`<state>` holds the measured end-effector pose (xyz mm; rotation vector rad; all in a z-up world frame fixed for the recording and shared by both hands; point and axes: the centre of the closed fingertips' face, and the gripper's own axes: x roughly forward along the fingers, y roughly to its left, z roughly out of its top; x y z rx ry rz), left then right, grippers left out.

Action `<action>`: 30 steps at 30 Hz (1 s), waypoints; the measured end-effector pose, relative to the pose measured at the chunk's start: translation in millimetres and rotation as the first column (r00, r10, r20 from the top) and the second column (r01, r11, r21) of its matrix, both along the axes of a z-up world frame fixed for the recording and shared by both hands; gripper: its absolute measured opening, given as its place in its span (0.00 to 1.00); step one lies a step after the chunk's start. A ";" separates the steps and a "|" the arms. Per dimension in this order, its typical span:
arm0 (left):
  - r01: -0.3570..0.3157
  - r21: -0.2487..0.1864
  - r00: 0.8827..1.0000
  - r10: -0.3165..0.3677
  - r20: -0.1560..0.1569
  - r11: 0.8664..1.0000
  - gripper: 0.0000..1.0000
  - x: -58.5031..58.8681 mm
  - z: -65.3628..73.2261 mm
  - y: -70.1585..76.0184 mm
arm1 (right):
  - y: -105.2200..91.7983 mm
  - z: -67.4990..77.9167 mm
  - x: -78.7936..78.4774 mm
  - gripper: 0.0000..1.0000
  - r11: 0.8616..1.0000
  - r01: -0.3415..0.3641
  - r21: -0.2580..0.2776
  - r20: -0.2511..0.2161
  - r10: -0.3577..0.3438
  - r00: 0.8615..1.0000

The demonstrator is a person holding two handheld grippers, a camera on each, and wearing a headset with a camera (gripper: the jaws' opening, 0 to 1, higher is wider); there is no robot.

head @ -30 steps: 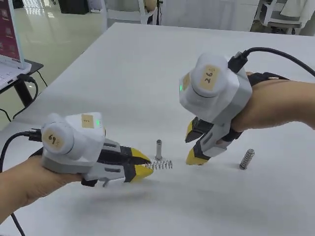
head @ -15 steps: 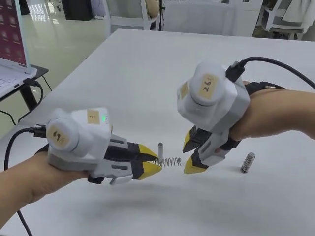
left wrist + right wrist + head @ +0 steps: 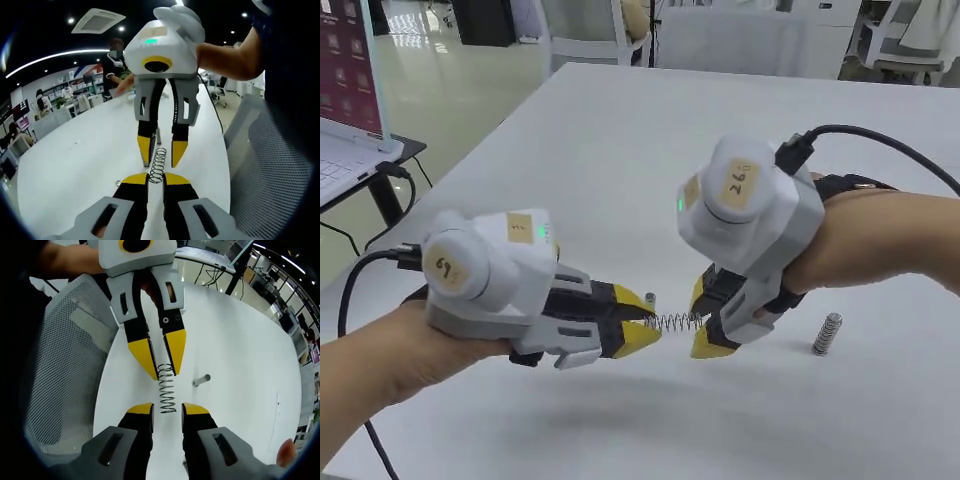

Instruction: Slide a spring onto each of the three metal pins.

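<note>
the spring (image 3: pixel 678 321), which lay on the surface (image 3: pixel 620 150) beside the upright pin (image 3: pixel 650 298) a second ago, has been lifted clear and is now held level, gripped by one end in the closed left tool (image 3: pixel 648 326). its free end is bracketed by the parted jaws of the right tool (image 3: pixel 703 320), with no contact evident. the pickup is judged complete and the threading onto the pin just behind it is yet to be done, while a second spring (image 3: pixel 828 333) is left standing well off to the right.
</note>
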<state>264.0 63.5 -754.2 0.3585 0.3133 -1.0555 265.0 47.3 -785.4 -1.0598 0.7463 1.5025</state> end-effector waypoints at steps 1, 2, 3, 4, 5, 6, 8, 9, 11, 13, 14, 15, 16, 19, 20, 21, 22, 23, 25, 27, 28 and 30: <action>0.001 0.000 1.000 -0.001 0.002 1.000 0.03 -0.1 0.5 -0.4 | -0.2 -0.3 -0.1 0.19 1.000 0.000 0.000 -0.001 0.000 1.000; 0.002 -0.001 1.000 -0.002 0.003 1.000 0.03 -0.2 0.9 -0.8 | -0.5 -0.4 -0.2 0.18 1.000 0.000 -0.001 -0.001 0.000 1.000; 0.002 -0.002 1.000 -0.002 0.004 1.000 0.03 -0.4 1.4 -1.3 | -0.9 -0.5 0.0 0.18 1.000 0.000 -0.002 0.001 0.000 1.000; 0.003 -0.003 1.000 -0.003 0.005 1.000 0.03 -0.7 1.9 -1.8 | -1.1 -0.7 0.1 0.18 1.000 0.001 -0.002 0.001 -0.001 1.000; 0.004 -0.003 1.000 -0.004 0.005 1.000 0.03 -0.9 1.9 -2.0 | -1.2 -0.9 -0.2 0.16 1.000 0.000 -0.001 0.000 0.000 1.000; 0.004 -0.003 1.000 -0.004 0.006 1.000 0.03 -0.9 1.8 -2.1 | -1.1 -0.8 -0.5 0.15 1.000 0.000 0.001 -0.002 0.000 1.000; 0.003 -0.004 1.000 -0.003 0.004 1.000 0.03 -1.2 1.6 -2.2 | -1.0 -0.4 -0.8 0.14 1.000 0.001 0.003 -0.003 -0.001 1.000; 0.003 -0.005 1.000 -0.003 0.004 1.000 0.03 -1.5 1.6 -2.5 | -0.6 -0.2 -0.8 0.13 1.000 0.001 0.005 -0.002 -0.001 1.000; 0.004 -0.005 1.000 -0.004 0.004 1.000 0.03 -1.7 1.6 -2.8 | -0.2 0.2 -1.2 0.11 1.000 0.001 0.007 -0.003 -0.001 1.000; 0.003 -0.006 1.000 -0.003 0.005 1.000 0.03 -1.5 1.6 -2.8 | 0.6 1.2 -1.9 0.10 1.000 -0.001 0.013 -0.004 0.001 1.000; 0.002 -0.007 1.000 -0.002 0.005 1.000 0.03 -1.3 1.6 -2.7 | 0.7 1.2 -2.1 0.10 1.000 -0.002 0.013 -0.006 0.002 1.000; 0.001 -0.008 1.000 -0.001 0.005 1.000 0.03 -1.2 1.7 -2.6 | 0.7 1.2 -1.6 0.09 1.000 -0.001 0.014 -0.003 0.001 1.000; 0.001 -0.008 1.000 -0.001 0.005 1.000 0.03 -1.1 1.6 -2.5 | 0.8 1.4 -1.6 0.09 1.000 -0.001 0.014 -0.002 0.001 1.000; 0.001 -0.007 1.000 -0.001 0.004 1.000 0.03 -0.9 0.8 -2.0 | 1.6 3.1 -1.6 0.09 1.000 0.000 0.019 0.000 0.000 1.000; -0.001 -0.006 1.000 0.001 0.004 1.000 0.03 -0.6 0.3 -1.5 | 2.1 3.9 -1.8 0.09 1.000 -0.002 0.022 0.003 0.002 1.000; -0.002 -0.006 1.000 0.002 0.003 1.000 0.03 -0.6 0.1 -1.4 | 2.6 5.1 -2.0 0.09 1.000 -0.003 0.024 0.006 0.003 1.000; -0.003 -0.005 1.000 0.003 0.002 1.000 0.03 -0.6 -0.3 -1.3 | 2.9 5.8 -2.2 0.09 1.000 -0.003 0.025 0.006 0.003 1.000; -0.003 -0.005 1.000 0.003 0.002 1.000 0.03 -0.6 -0.5 -1.3 | 3.1 6.5 -2.4 0.09 1.000 -0.003 0.026 0.007 0.003 1.000; -0.003 -0.003 1.000 0.003 0.000 1.000 0.03 -0.6 -1.4 -1.4 | 3.7 7.9 -2.4 0.09 1.000 -0.005 0.027 0.009 0.005 1.000; -0.002 -0.001 1.000 0.002 -0.001 1.000 0.03 -0.4 -2.5 -1.4 | 4.2 9.8 -2.7 0.09 1.000 -0.006 0.028 0.011 0.006 1.000; -0.001 0.002 1.000 0.001 -0.002 1.000 0.03 -0.5 -3.3 -1.4 | 4.7 10.6 -2.8 0.09 1.000 -0.006 0.029 0.012 0.006 1.000; 0.001 0.006 1.000 -0.001 -0.005 1.000 0.03 -0.6 -4.9 -1.5 | 5.9 13.1 -3.8 0.09 0.999 -0.010 0.035 0.011 0.009 1.000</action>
